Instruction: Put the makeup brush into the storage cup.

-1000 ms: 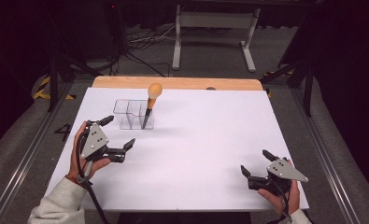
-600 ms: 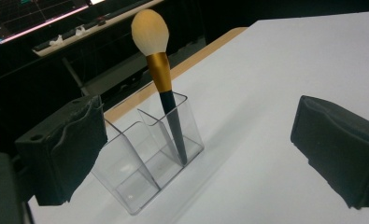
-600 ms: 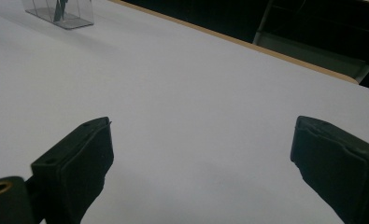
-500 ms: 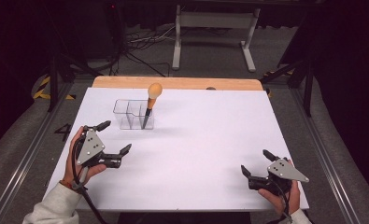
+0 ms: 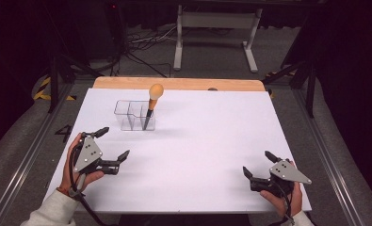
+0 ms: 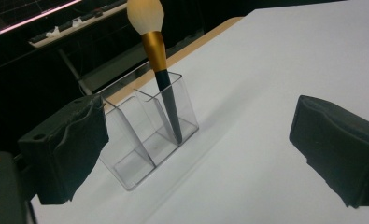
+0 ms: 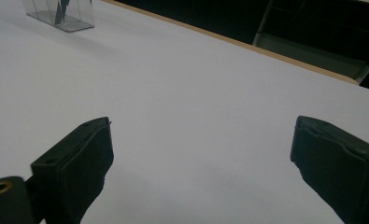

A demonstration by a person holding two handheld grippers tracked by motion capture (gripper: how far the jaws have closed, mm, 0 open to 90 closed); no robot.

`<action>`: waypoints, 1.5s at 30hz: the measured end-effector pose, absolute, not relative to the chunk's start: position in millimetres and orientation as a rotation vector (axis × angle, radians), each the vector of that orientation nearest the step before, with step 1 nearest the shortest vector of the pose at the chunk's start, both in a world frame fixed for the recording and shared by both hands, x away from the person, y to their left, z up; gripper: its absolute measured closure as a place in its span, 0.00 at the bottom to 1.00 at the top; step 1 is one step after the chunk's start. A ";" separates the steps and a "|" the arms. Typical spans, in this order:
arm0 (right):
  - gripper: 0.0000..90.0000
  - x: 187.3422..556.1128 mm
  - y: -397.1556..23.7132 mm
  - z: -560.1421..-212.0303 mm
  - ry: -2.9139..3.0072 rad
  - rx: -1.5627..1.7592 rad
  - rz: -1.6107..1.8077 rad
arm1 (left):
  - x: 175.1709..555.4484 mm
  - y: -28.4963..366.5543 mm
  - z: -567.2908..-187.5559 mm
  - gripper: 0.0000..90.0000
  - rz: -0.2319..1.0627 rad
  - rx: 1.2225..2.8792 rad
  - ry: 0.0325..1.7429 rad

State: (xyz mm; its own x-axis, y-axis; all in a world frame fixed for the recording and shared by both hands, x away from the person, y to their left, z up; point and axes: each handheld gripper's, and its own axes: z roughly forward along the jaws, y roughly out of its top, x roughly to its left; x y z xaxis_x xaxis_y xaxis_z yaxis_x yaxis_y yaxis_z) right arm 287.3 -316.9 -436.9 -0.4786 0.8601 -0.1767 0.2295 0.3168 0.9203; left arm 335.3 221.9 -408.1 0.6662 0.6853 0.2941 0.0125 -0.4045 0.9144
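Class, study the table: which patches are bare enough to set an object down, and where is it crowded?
Free: the wide white table stretch between the left gripper and right gripper, and the far right side beside the clear organizer. Crowded: the far-left patch, where the organizer holds the makeup brush, and both near corners, where the hands sit.

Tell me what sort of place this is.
Probably a lab or recording workspace: a white-topped table on dark grey floor, loose cables and a metal stand behind it, with a clear organizer holding a makeup brush.
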 end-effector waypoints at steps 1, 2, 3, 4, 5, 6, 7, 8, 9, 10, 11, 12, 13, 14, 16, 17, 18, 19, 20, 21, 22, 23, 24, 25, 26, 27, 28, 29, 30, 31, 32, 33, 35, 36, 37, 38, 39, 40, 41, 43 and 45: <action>0.07 287.4 -316.9 -436.9 1.897 0.963 1.168 | 335.0 222.1 -409.5 0.06 0.816 1.861 0.558; 0.07 287.5 -316.7 -437.0 1.898 0.962 1.167 | 334.8 222.3 -410.9 0.06 0.811 1.864 0.560; 0.07 287.7 -316.6 -437.0 1.899 0.959 1.168 | 334.3 222.3 -412.3 0.06 0.812 1.867 0.563; 0.07 287.8 -316.4 -437.0 1.901 0.959 1.164 | 334.3 222.3 -412.3 0.06 0.812 1.867 0.563; 0.07 288.1 -316.2 -436.9 1.899 0.960 1.164 | 333.6 222.7 -414.6 0.06 0.815 1.881 0.561; 0.07 288.2 -316.2 -436.9 1.898 0.961 1.166 | 333.0 222.9 -416.1 0.06 0.810 1.879 0.567; 0.07 288.5 -316.4 -436.9 1.897 0.962 1.169 | 333.0 222.9 -416.1 0.06 0.810 1.879 0.567; 0.07 288.5 -316.4 -436.9 1.896 0.961 1.169 | 332.2 223.3 -418.6 0.06 0.808 1.886 0.570; 0.07 288.4 -316.4 -436.8 1.897 0.961 1.169 | 331.5 223.6 -419.9 0.06 0.810 1.891 0.570; 0.07 288.4 -316.7 -436.7 1.897 0.959 1.168 | 331.5 223.6 -419.9 0.06 0.810 1.891 0.570; 0.07 288.4 -316.9 -436.8 1.897 0.960 1.170 | 330.6 224.6 -422.8 0.06 0.805 1.890 0.574; 0.07 288.5 -316.9 -437.0 1.895 0.960 1.174 | 329.9 224.9 -424.3 0.06 0.802 1.896 0.583; 0.07 288.5 -316.9 -437.0 1.895 0.960 1.174 | 329.9 224.9 -424.3 0.06 0.802 1.896 0.583; 0.07 288.4 -316.9 -437.1 1.893 0.963 1.174 | 329.1 225.8 -426.4 0.06 0.797 1.892 0.579; 0.07 288.8 -316.8 -437.3 1.896 0.961 1.173 | 328.5 226.6 -428.9 0.07 0.790 1.899 0.586; 0.07 288.7 -316.5 -437.4 1.899 0.962 1.169 | 328.1 227.0 -430.0 0.07 0.789 1.904 0.592; 0.07 288.7 -316.1 -437.5 1.900 0.960 1.173 | 327.9 227.5 -431.2 0.07 0.788 1.906 0.589; 0.07 288.7 -315.8 -437.6 1.901 0.958 1.172 | 326.8 227.6 -432.7 0.07 0.781 1.909 0.600; 0.07 288.6 -315.7 -437.5 1.903 0.954 1.171 | 326.2 227.6 -434.0 0.07 0.781 1.908 0.598; 0.07 288.5 -315.7 -437.4 1.903 0.952 1.170 | 325.2 228.1 -436.2 0.07 0.772 1.901 0.599; 0.07 288.3 -315.7 -437.2 1.900 0.956 1.173 | 324.4 228.9 -438.1 0.07 0.769 1.904 0.602; 0.07 288.4 -316.0 -437.2 1.899 0.959 1.175 | 323.6 229.2 -439.8 0.07 0.765 1.909 0.610; 0.07 288.5 -315.9 -437.3 1.899 0.959 1.173 | 323.5 229.9 -440.9 0.07 0.769 1.910 0.609; 0.07 288.5 -315.7 -437.4 1.902 0.958 1.172 | 322.9 230.7 -442.4 0.07 0.757 1.907 0.615; 0.07 288.4 -315.3 -437.7 1.904 0.956 1.173 | 322.5 231.6 -443.7 0.07 0.755 1.906 0.618; 0.07 288.3 -314.9 -437.9 1.906 0.954 1.174 | 321.7 232.3 -444.9 0.07 0.751 1.905 0.627; 0.07 288.3 -314.7 -438.1 1.909 0.949 1.174 | 321.0 233.3 -446.6 0.07 0.747 1.900 0.633; 0.07 288.4 -314.3 -438.3 1.908 0.955 1.173 | 320.6 235.0 -447.8 0.07 0.749 1.908 0.635; 0.07 288.4 -314.3 -438.3 1.908 0.955 1.173 | 320.6 235.0 -447.8 0.07 0.749 1.908 0.635; 0.07 288.7 -313.9 -438.3 1.907 0.961 1.176 | 319.5 237.2 -449.6 0.07 0.736 1.900 0.651; 0.07 288.7 -312.9 -438.1 1.910 0.956 1.177 | 319.0 239.0 -450.3 0.07 0.732 1.891 0.657; 0.07 288.7 -312.2 -438.4 1.911 0.952 1.176 | 318.0 241.3 -452.0 0.07 0.711 1.872 0.678; 0.07 288.9 -311.1 -439.9 1.924 0.946 1.172 | 316.9 244.3 -453.6 0.08 0.702 1.873 0.696; 0.07 289.2 -311.1 -440.4 1.926 0.943 1.172 | 316.4 245.1 -453.6 0.08 0.703 1.885 0.696; 0.07 289.2 -311.4 -440.6 1.928 0.944 1.173 | 315.7 245.5 -452.8 0.08 0.711 1.889 0.692; 0.07 289.3 -311.9 -440.7 1.929 0.943 1.171 | 314.5 245.6 -451.5 0.07 0.718 1.879 0.690; 0.07 289.2 -312.4 -440.8 1.928 0.945 1.170 | 313.6 246.0 -449.8 0.07 0.722 1.860 0.689; 0.07 289.0 -313.1 -440.6 1.926 0.945 1.171 | 312.6 245.9 -448.8 0.08 0.712 1.843 0.693; 0.07 288.8 -313.4 -440.6 1.926 0.944 1.172 | 311.4 246.2 -447.9 0.08 0.712 1.829 0.692; 0.07 288.2 -313.4 -441.0 1.928 0.941 1.171 | 311.2 246.1 -447.8 0.07 0.717 1.834 0.689; 0.07 287.2 -312.3 -441.5 1.936 0.932 1.167 | 311.8 246.1 -447.3 0.07 0.714 1.832 0.697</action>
